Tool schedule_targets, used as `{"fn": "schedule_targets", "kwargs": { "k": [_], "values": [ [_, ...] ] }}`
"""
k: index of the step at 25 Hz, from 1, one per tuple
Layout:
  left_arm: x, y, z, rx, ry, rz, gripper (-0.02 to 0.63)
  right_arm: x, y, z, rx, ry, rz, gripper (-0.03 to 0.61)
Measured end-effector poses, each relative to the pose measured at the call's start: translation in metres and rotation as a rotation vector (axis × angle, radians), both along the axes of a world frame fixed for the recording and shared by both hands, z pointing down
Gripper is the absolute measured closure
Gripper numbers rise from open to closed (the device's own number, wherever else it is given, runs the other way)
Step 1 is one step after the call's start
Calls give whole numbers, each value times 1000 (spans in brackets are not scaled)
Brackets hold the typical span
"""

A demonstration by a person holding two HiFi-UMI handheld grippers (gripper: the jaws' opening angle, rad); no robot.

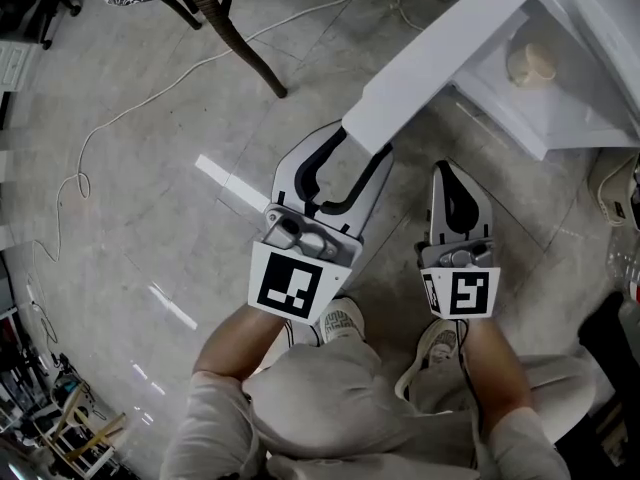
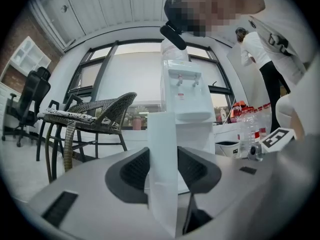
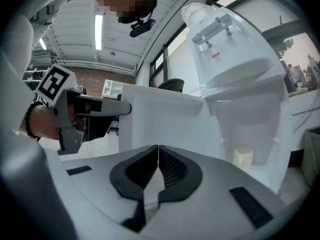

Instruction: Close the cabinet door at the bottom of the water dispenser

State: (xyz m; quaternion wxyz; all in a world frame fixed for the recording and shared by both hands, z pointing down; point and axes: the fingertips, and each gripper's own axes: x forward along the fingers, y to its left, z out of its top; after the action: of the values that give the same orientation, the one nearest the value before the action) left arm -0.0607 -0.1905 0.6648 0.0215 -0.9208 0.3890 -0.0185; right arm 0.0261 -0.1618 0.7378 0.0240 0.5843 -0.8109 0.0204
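Observation:
The white cabinet door (image 1: 450,58) of the water dispenser (image 2: 182,99) stands open, swung out over the floor. Its free edge (image 2: 162,149) sits between the pads of my left gripper (image 1: 362,148), which touch it on both sides. My right gripper (image 1: 447,173) is shut with nothing in it, just right of the door and in front of the open cabinet (image 1: 540,98). A pale cup (image 3: 243,160) stands inside the cabinet. In the right gripper view the door (image 3: 160,119) runs left from the dispenser (image 3: 235,64) to the left gripper (image 3: 100,106).
A wicker chair (image 2: 90,116) stands to the left; its legs (image 1: 230,28) show at the top. A white cable (image 1: 150,98) trails over the floor. Water bottles (image 2: 247,124) stand right of the dispenser. The person's shoes (image 1: 340,320) are below the grippers.

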Motion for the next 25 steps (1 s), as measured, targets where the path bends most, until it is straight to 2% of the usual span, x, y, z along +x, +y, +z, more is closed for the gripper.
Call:
{"fn": "schedule_targets", "kwargs": {
  "k": [11,16,23,25],
  "values": [
    [23,29,-1,-6,11,68,434,-10,21,29,-3,29,8,561],
    [39,46,-1,-1,-4,142,439,-1,30,40,-18,15,20,560],
    [50,56,-1,4,-27,179,436,14,45,64,-50,34,25,560],
    [53,60,0,12,-43,192,434,15,50,69,-51,38,20,538]
  ]
}}
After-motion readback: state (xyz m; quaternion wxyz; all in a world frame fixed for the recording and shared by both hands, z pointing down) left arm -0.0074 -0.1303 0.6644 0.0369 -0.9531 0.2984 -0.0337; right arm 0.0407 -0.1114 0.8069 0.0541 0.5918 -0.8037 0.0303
